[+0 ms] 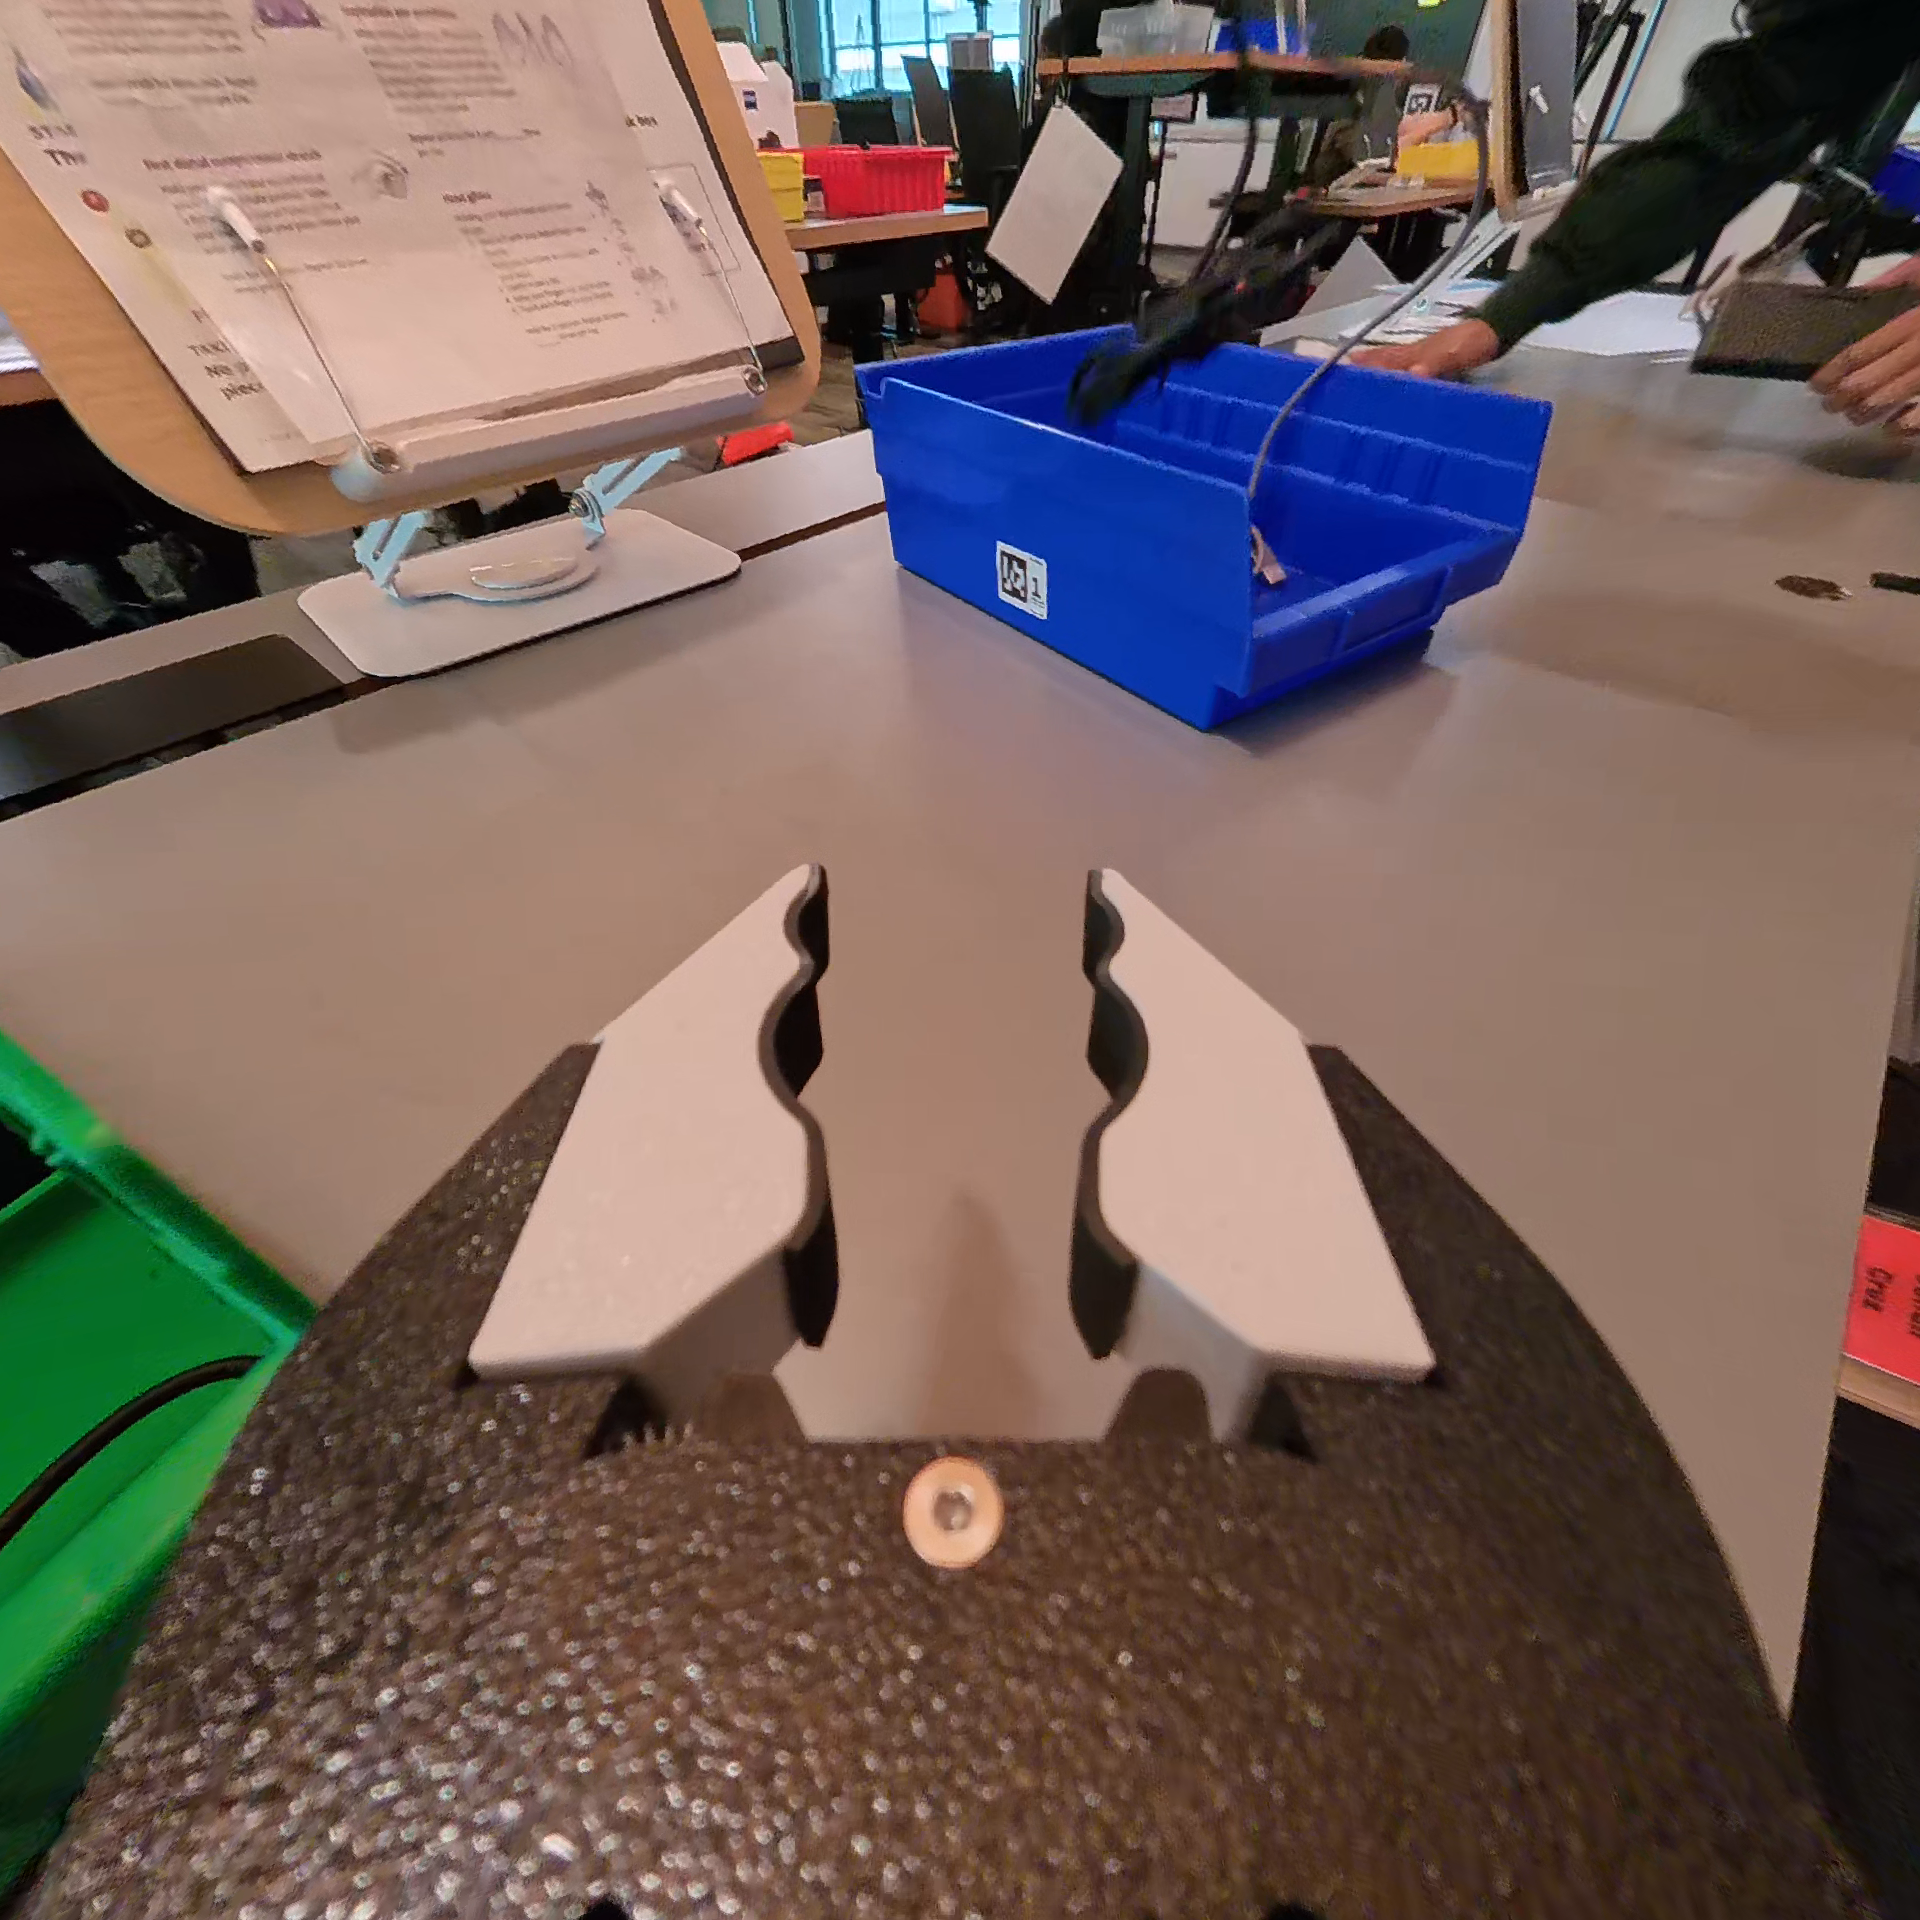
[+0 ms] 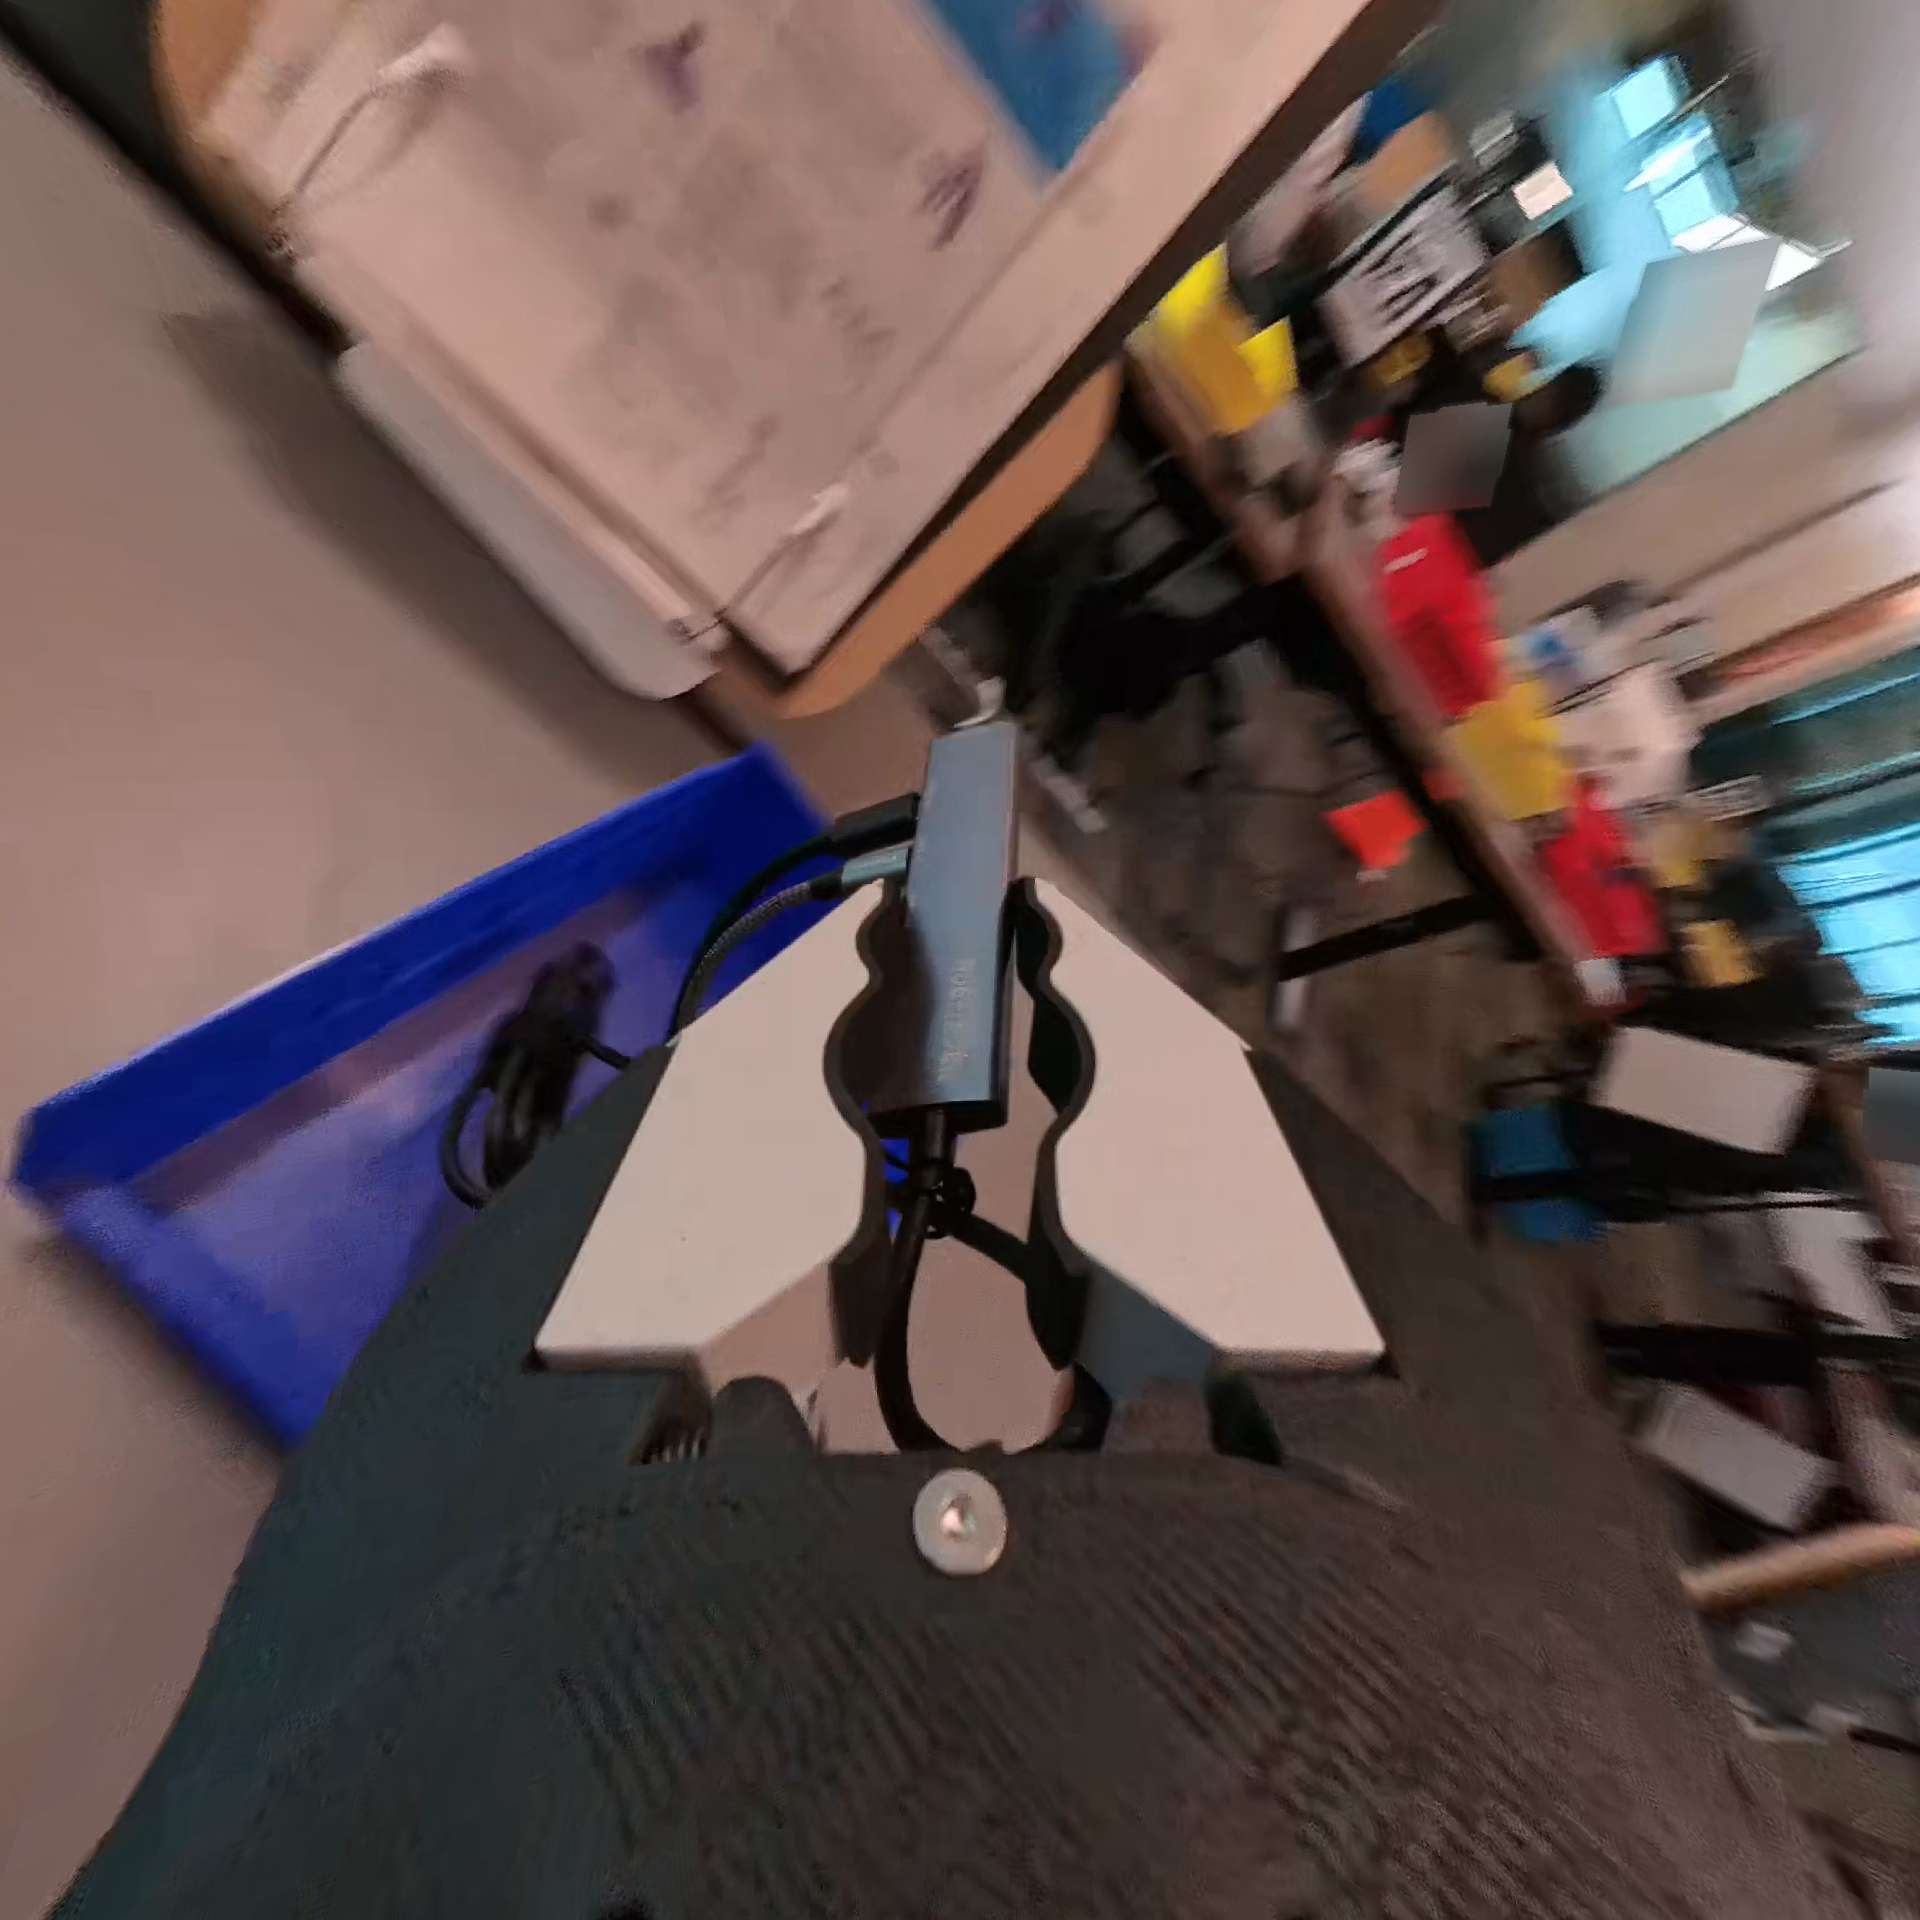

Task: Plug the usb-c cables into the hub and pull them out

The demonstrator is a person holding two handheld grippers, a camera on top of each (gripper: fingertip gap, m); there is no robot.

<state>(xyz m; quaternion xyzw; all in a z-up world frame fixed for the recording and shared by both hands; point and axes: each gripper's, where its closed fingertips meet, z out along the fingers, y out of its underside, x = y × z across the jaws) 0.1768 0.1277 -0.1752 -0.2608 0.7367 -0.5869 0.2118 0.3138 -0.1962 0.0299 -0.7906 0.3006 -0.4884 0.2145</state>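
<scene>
Hub (image 2: 961,935): slim grey bar, clamped between jaws of right gripper (image 2: 956,914), long axis running forward along the fingers, far end jutting past the tips; held above blue bin (image 2: 312,1195). Two cables (image 2: 790,894) plugged into its left side, trailing down toward bin. Left gripper (image 1: 956,904): jaws apart, empty, over grey tabletop (image 1: 623,810).

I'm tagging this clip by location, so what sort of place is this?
Probably a shared workshop or lab. A blue parts bin sits on a grey work table beside a document stand, with more benches carrying red and yellow bins behind.
</scene>
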